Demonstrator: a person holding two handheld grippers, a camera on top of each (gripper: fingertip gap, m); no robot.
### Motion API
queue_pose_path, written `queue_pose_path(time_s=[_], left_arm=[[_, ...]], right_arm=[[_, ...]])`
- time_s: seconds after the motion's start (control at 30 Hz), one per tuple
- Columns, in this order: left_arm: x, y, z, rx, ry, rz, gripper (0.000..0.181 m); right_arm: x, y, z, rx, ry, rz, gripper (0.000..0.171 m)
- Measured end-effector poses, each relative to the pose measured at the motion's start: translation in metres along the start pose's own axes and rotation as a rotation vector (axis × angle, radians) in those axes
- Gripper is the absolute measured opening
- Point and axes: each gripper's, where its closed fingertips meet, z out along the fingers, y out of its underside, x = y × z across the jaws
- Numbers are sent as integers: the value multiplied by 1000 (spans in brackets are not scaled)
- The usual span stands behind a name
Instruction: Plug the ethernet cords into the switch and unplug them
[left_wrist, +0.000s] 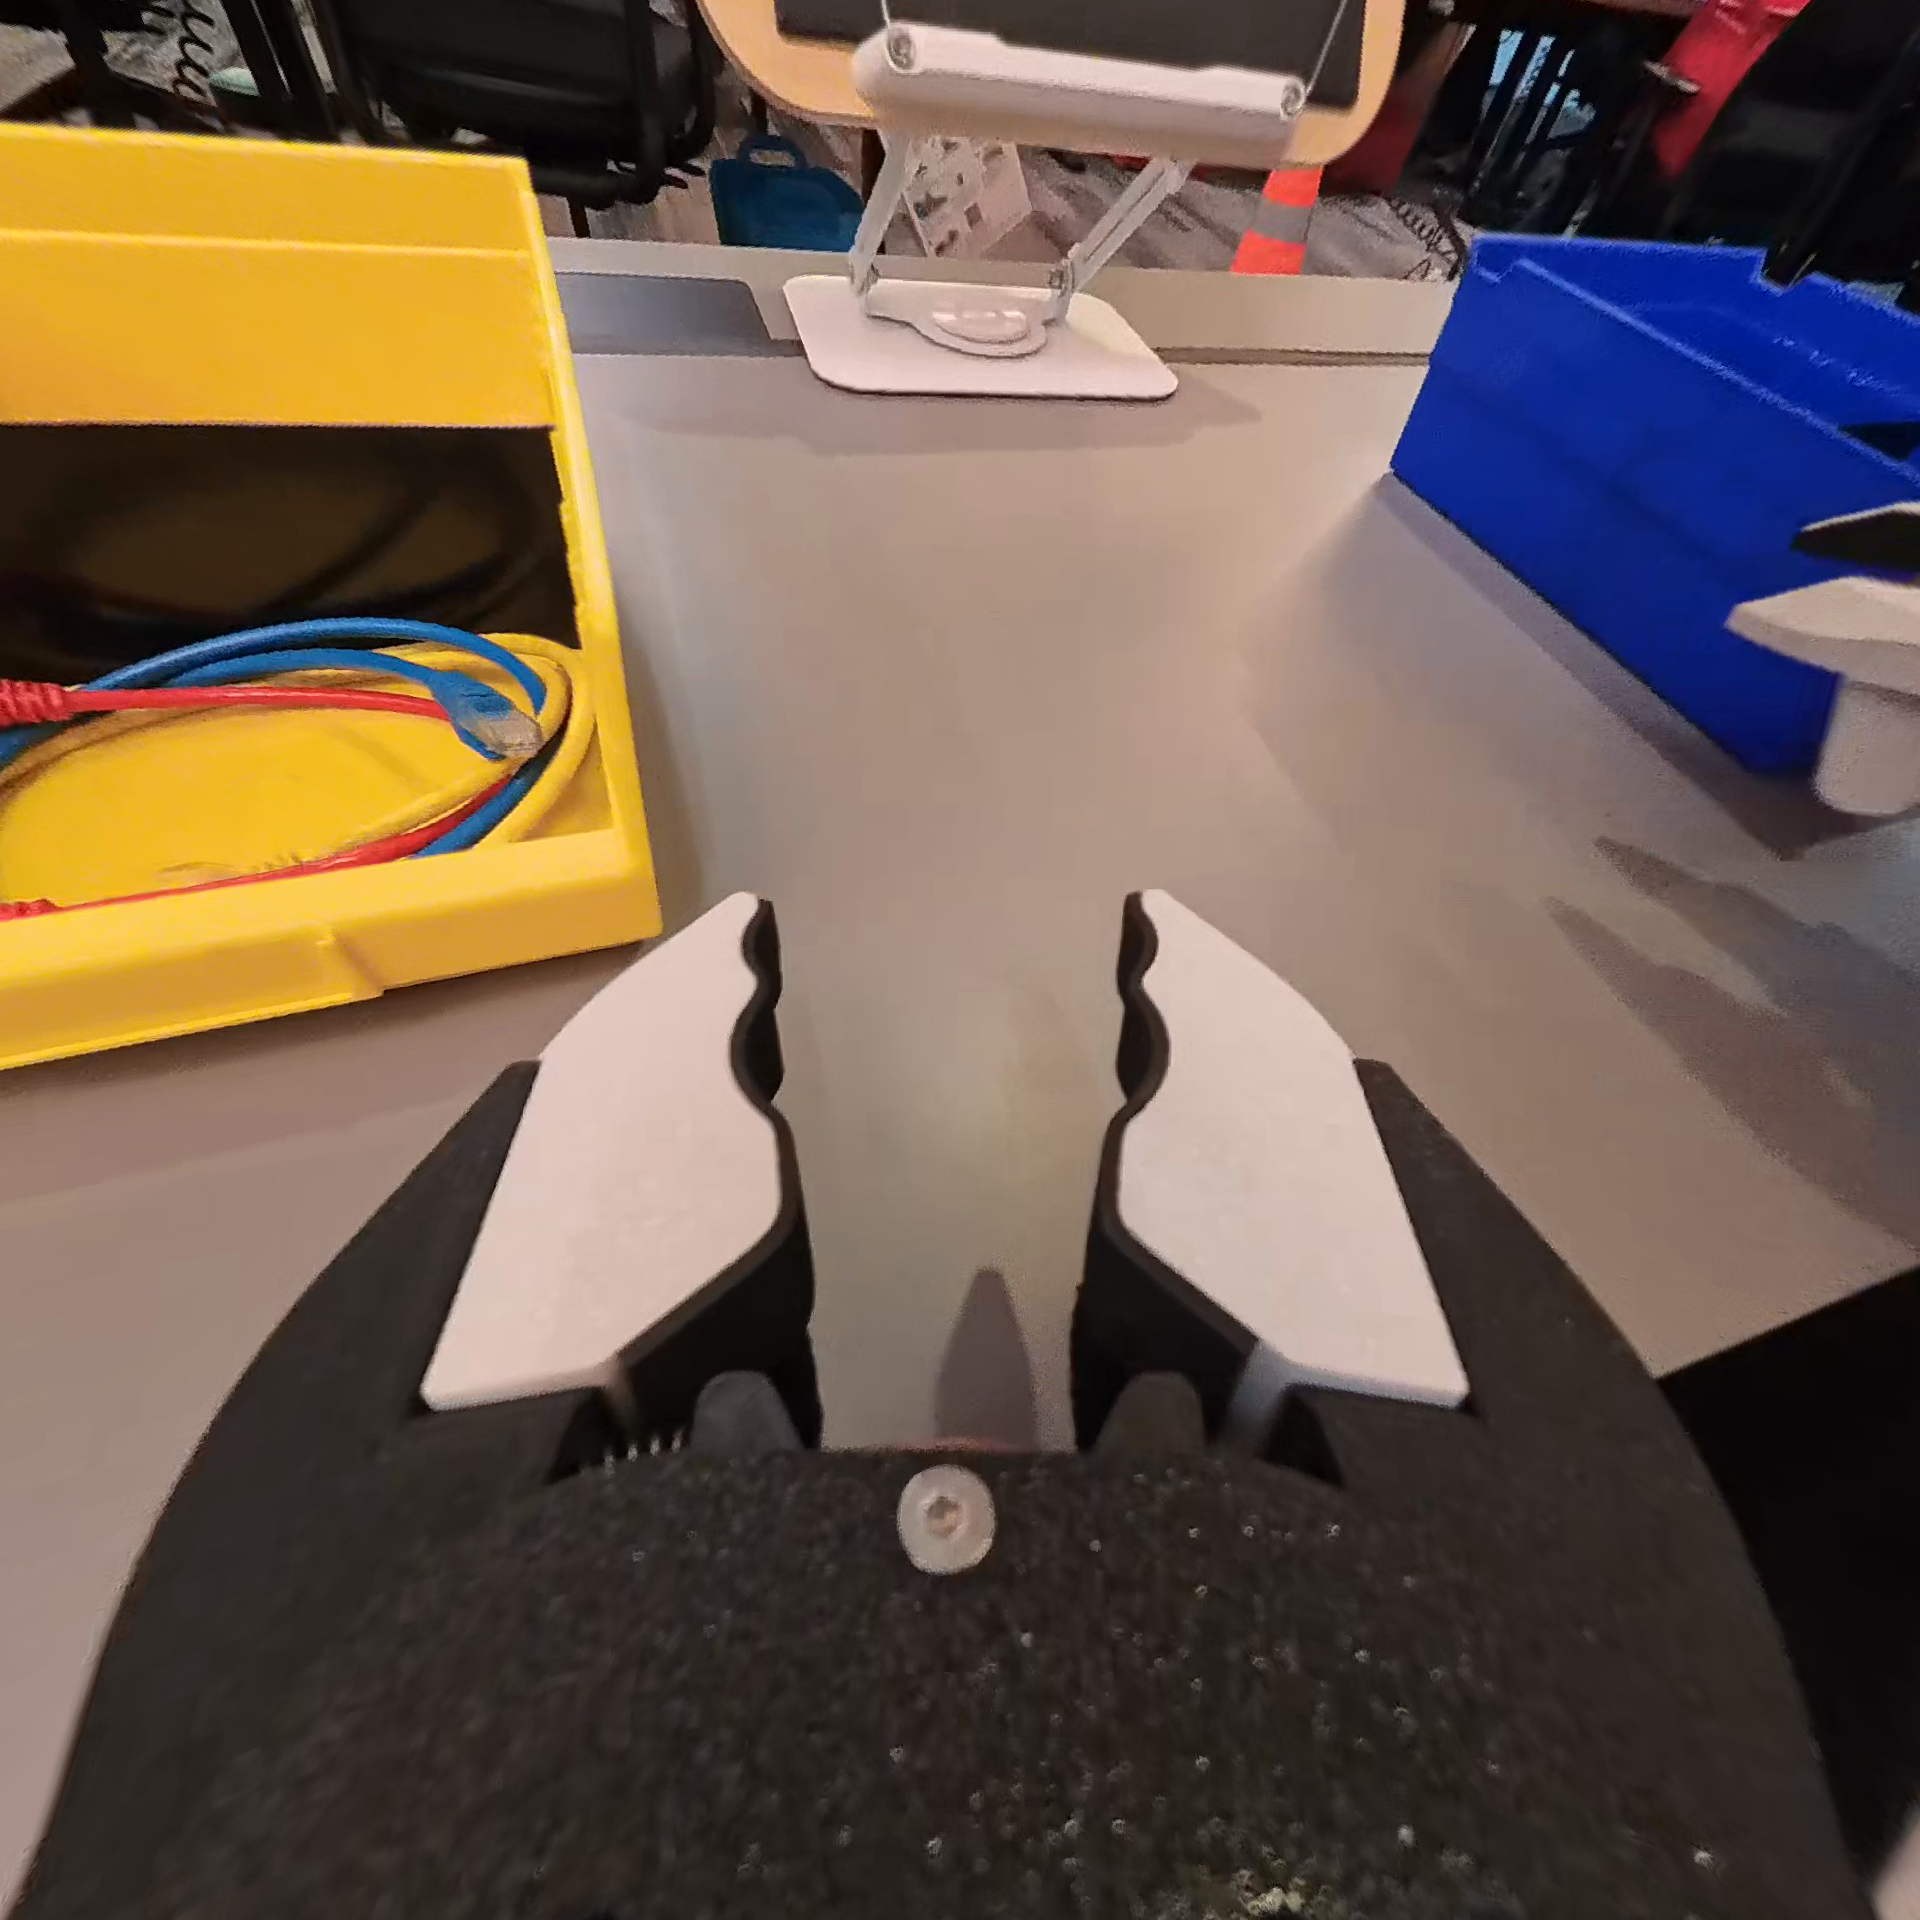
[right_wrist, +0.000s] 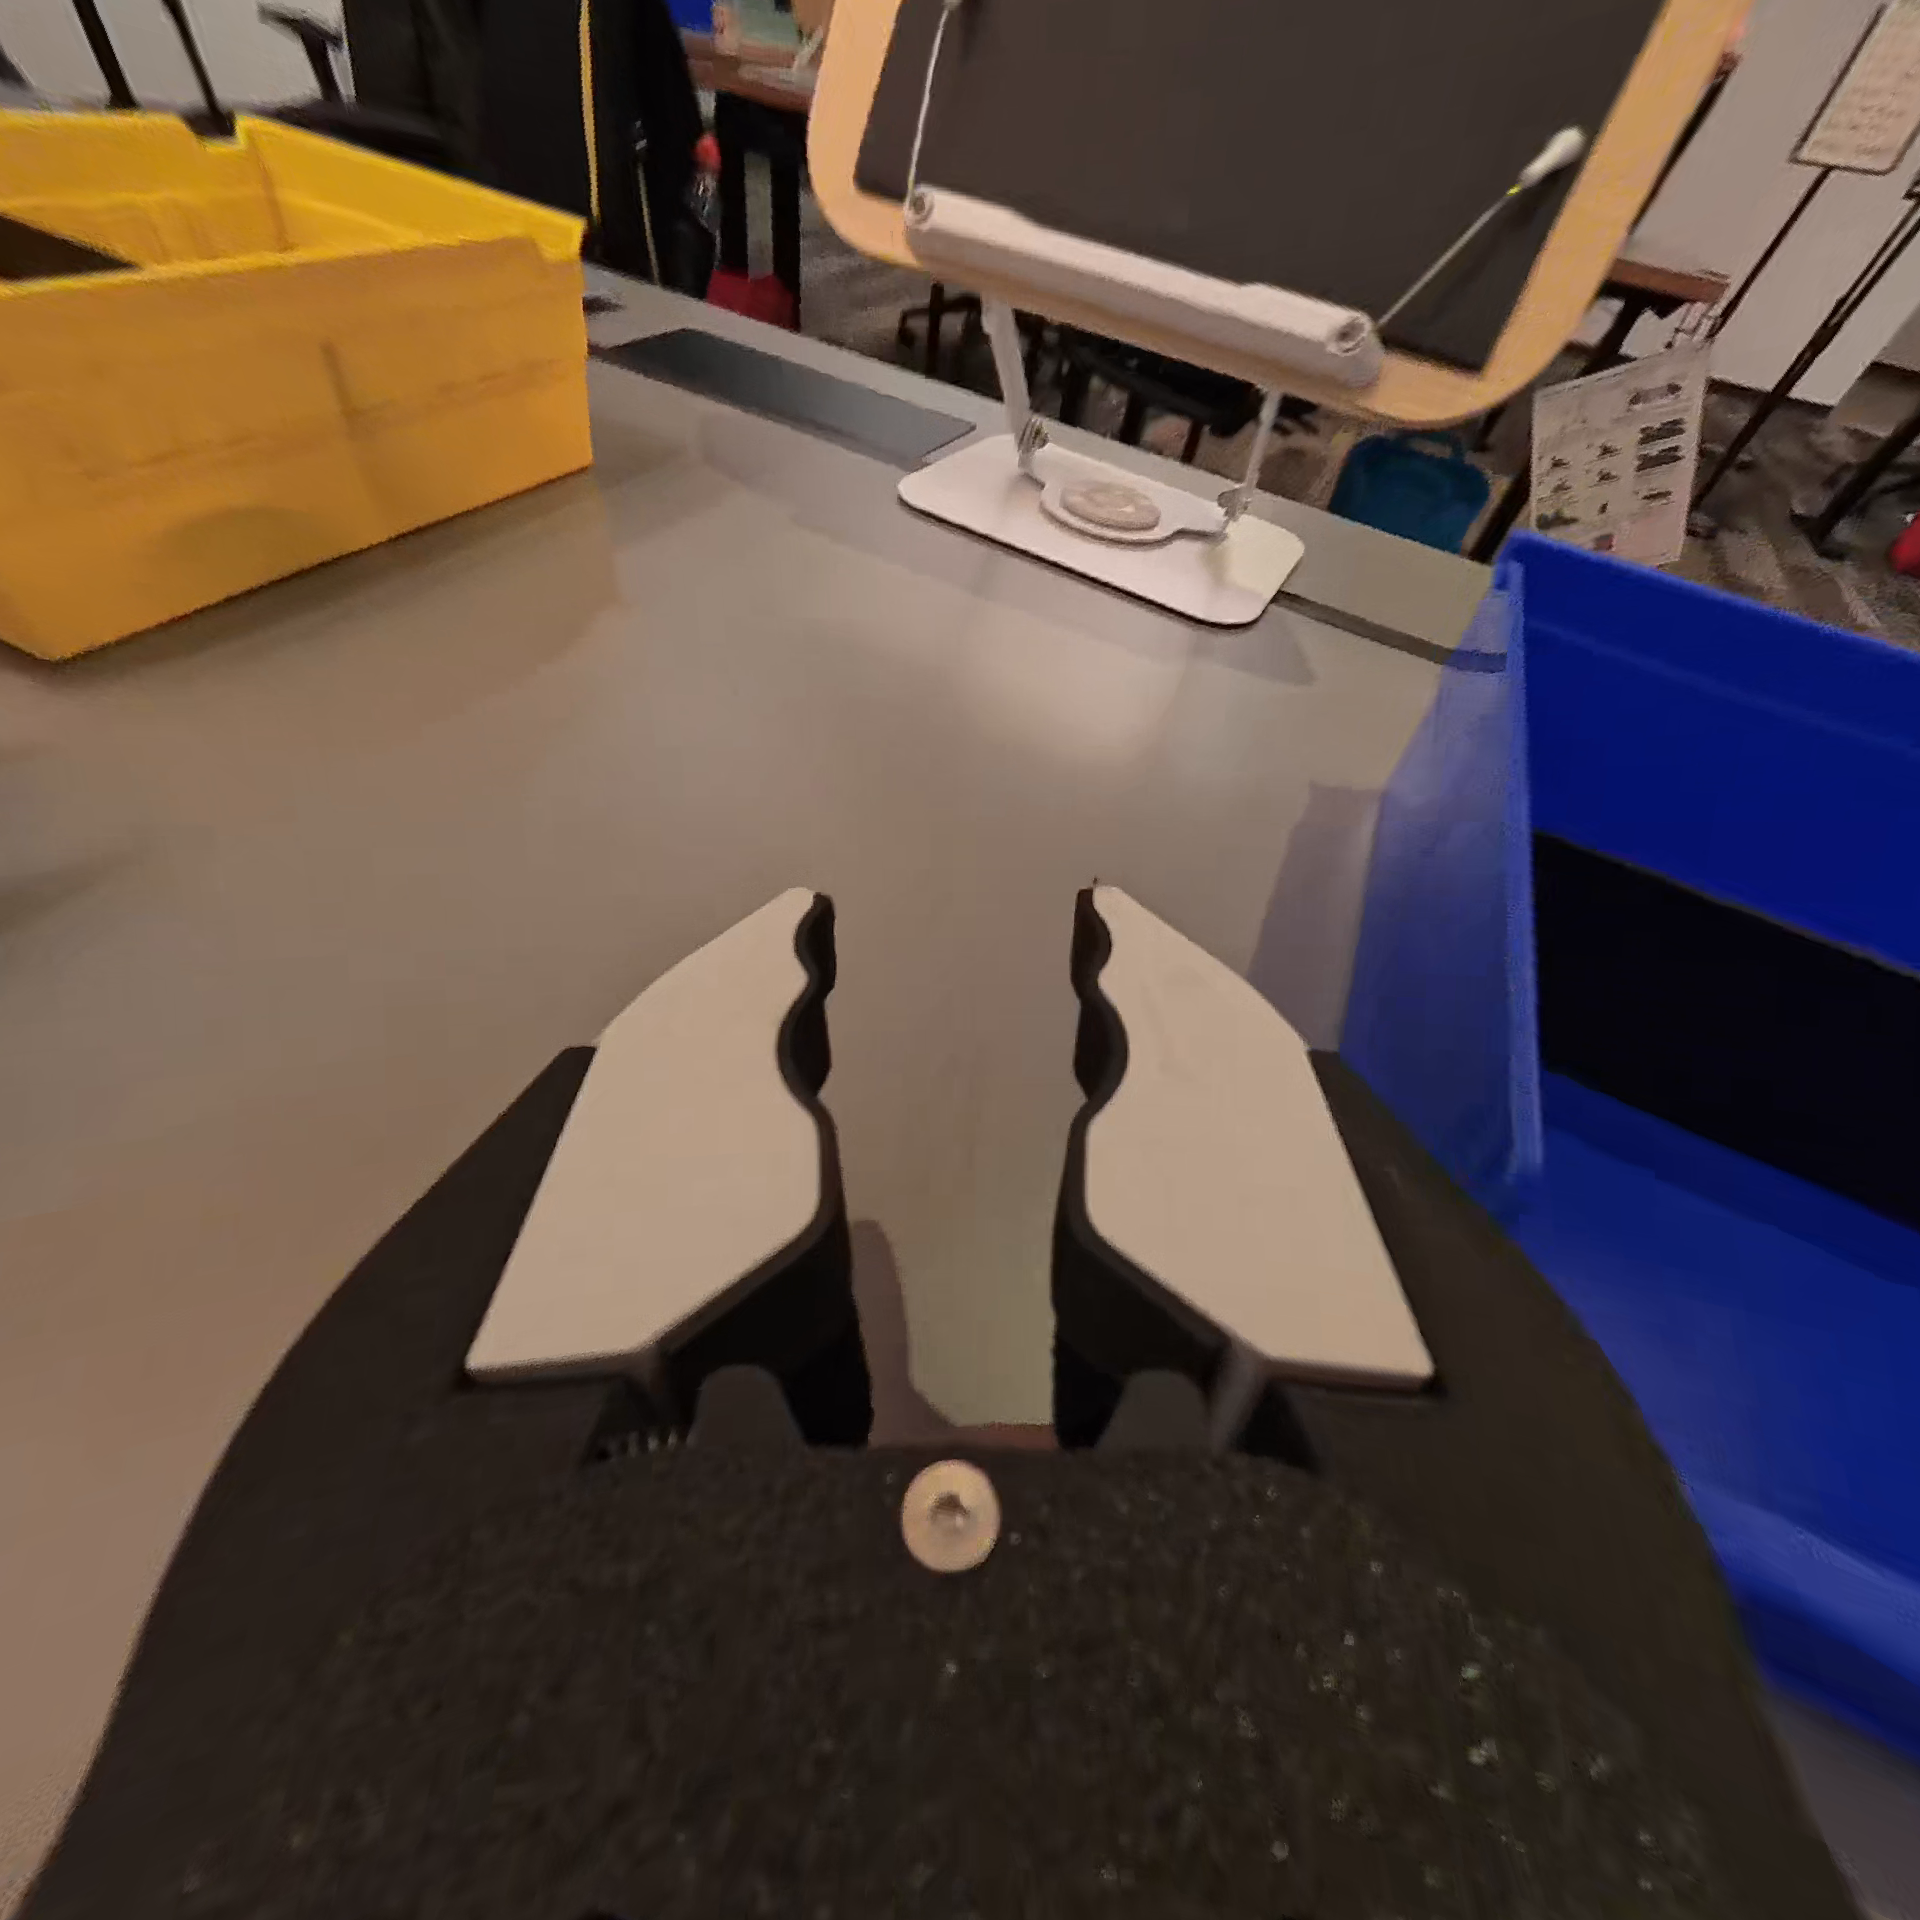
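Ethernet cords (left_wrist: 312, 727): blue, red and yellow, loosely coiled together and unplugged, lying in the open front of a yellow bin (left_wrist: 582, 644) at the table's left edge. Blue cord's clear-tipped plug (left_wrist: 499, 727) rests on top.

Left wrist view: mounted behind the left gripper (left_wrist: 948, 914), low over the grey table (left_wrist: 935, 675), facing the far edge. The yellow bin (left_wrist: 312, 935) lies close on the left; the blue bin (left_wrist: 1621, 520) sits farther off on the right.

Right wrist view: mounted behind the right gripper (right_wrist: 954, 909), also low, facing far and angled slightly left. The blue bin (right_wrist: 1714, 831) is immediately at its right; the yellow bin (right_wrist: 312, 416) is well apart at far left.

Shared ground: the bare table centre, both bins, and the tablet stand (left_wrist: 982, 332) (right_wrist: 1101, 520) at the far edge.
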Motion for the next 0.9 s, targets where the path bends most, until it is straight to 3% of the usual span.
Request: queue_pose_path(time_s=[0.3, 0.47, 0.63, 0.7, 0.77, 0.9], left_arm=[[-9, -8, 0, 43, 33, 83, 58], [-22, -9, -2, 55, 56, 21, 55], [-46, -10, -10, -4, 34, 82, 47], [-55, -17, -9, -67, 92, 114, 51], [-69, -19, -3, -231, 153, 216, 45], [-97, -35, 22, -404, 306, 653, 47]], right_arm=[[-16, 11, 4, -28, -23, -104, 39], [-11, 9, -1, -14, -44, -84, 37], [-13, 13, -1, -22, -77, -101, 36], [-16, 13, -3, -8, -85, -129, 36], [-20, 16, -4, -18, -108, -120, 36], [-24, 11, -6, 2, -135, -113, 35]])
